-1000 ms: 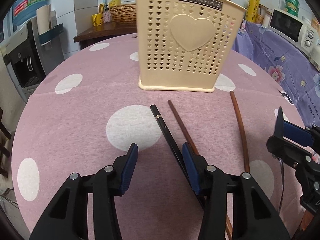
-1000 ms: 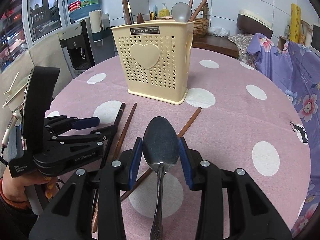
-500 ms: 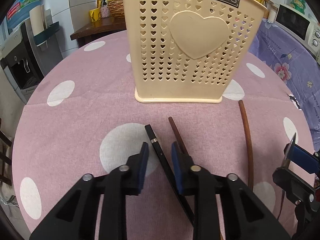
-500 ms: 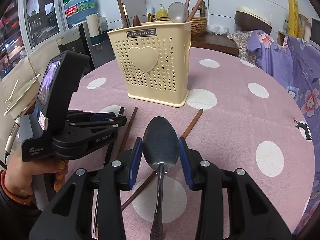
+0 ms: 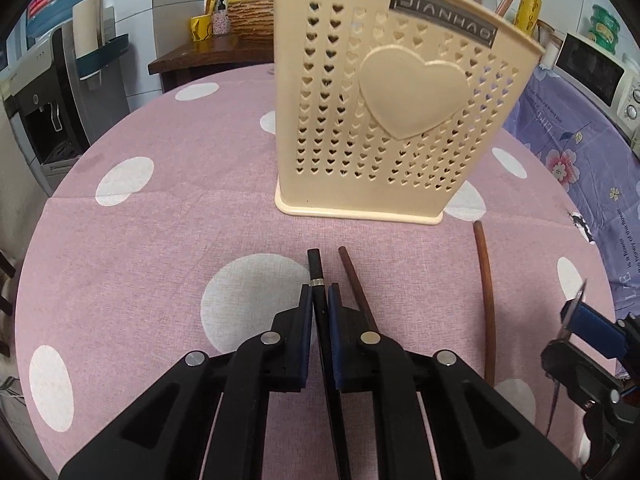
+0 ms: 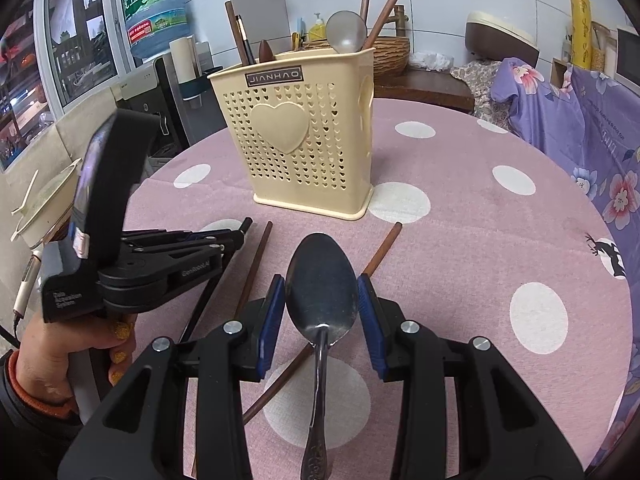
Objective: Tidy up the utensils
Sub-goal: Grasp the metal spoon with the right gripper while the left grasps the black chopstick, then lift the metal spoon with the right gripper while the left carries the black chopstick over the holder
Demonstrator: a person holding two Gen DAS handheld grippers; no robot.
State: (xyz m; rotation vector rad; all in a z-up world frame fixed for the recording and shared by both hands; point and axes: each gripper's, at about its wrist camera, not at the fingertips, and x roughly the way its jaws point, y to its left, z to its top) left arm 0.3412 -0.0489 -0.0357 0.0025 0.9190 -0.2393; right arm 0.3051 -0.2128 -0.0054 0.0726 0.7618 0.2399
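A cream utensil holder (image 5: 392, 120) with a heart on its front stands on the pink dotted table; it also shows in the right wrist view (image 6: 304, 152) with chopsticks and a spoon inside. My left gripper (image 5: 319, 300) is shut on a black chopstick (image 5: 316, 270) lying on the table. A brown chopstick (image 5: 354, 280) lies just right of it, another brown chopstick (image 5: 486, 288) further right. My right gripper (image 6: 321, 296) is shut on a metal spoon (image 6: 322, 292), bowl forward, held above the table.
In the right wrist view the left gripper (image 6: 224, 240) sits low at the left, with two brown chopsticks (image 6: 256, 264) (image 6: 380, 252) on the cloth. A purple flowered cloth (image 6: 592, 128) hangs at the right. A water dispenser (image 5: 48, 92) stands beyond the table's left edge.
My left gripper moved forward toward the holder and closed on the black chopstick. The right gripper kept holding the spoon and barely moved.
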